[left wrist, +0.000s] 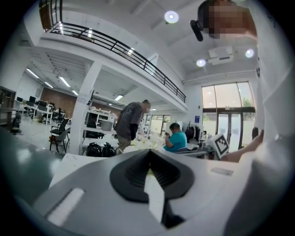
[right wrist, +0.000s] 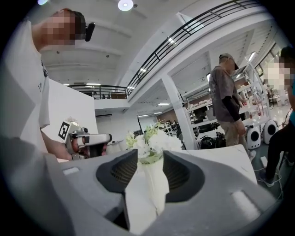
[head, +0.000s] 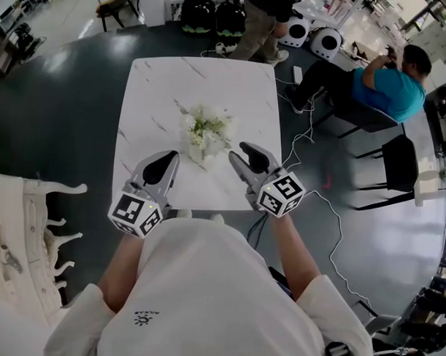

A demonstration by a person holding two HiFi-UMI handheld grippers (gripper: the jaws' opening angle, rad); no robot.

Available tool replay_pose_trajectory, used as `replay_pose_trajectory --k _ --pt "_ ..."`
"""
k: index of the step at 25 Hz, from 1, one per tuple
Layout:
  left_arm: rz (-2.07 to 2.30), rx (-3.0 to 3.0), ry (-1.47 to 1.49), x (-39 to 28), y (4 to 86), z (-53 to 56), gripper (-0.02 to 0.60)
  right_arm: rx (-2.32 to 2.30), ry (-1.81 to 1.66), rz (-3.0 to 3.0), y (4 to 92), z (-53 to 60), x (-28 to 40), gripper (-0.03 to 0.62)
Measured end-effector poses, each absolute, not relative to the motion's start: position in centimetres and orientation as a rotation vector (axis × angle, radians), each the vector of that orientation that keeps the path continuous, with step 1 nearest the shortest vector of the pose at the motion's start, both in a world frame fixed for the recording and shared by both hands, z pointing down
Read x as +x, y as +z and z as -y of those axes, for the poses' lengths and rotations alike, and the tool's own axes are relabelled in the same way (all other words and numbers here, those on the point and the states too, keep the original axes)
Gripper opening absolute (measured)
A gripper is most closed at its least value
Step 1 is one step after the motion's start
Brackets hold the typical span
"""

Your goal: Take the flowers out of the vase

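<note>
A bunch of white flowers [head: 206, 127] with green leaves stands in a white vase [head: 198, 154] on the white marble table [head: 154, 88], close to its near edge. My left gripper [head: 171, 156] hovers just left of the vase, and its jaws [left wrist: 148, 152] meet at the tips with nothing in them. My right gripper [head: 237, 151] is just right of the vase with its jaws apart. In the right gripper view the flowers [right wrist: 154, 140] and vase [right wrist: 154, 184] show through the gap of that gripper [right wrist: 150, 154], a little ahead of it and untouched. The left gripper [right wrist: 87, 138] shows beyond.
A person in a teal shirt [head: 388, 87] sits at the right, and another person [head: 265, 26] stands past the table's far edge. A black chair [head: 398, 160] and white cables [head: 319, 199] lie right of the table. Pale carved furniture [head: 28, 231] is at my left.
</note>
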State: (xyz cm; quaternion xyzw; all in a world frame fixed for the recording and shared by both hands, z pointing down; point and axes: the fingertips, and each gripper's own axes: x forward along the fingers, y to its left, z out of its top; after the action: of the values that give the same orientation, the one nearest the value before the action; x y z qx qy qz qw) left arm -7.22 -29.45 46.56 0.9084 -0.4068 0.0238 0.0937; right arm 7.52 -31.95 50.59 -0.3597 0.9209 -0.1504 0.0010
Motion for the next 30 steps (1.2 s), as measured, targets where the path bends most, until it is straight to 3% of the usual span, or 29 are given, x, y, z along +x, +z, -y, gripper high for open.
replay_pose_trajectory --k 4,17,30 --pt "1.210 2.687 0.092 -7.5 47.1 29.8 -0.011 -1.090 -0.457 -2.959 51.7 32.0 6.5 0.246" --pt "1.280 2.647 0.122 -8.5 47.5 30.7 -0.011 -1.125 -0.209 -3.182 55.6 32.9 3.5 0.381" --pt "1.296 2.641 0.135 -9.1 47.4 30.6 -0.011 -1.169 -0.208 -3.060 54.1 34.2 2.5 0.383"
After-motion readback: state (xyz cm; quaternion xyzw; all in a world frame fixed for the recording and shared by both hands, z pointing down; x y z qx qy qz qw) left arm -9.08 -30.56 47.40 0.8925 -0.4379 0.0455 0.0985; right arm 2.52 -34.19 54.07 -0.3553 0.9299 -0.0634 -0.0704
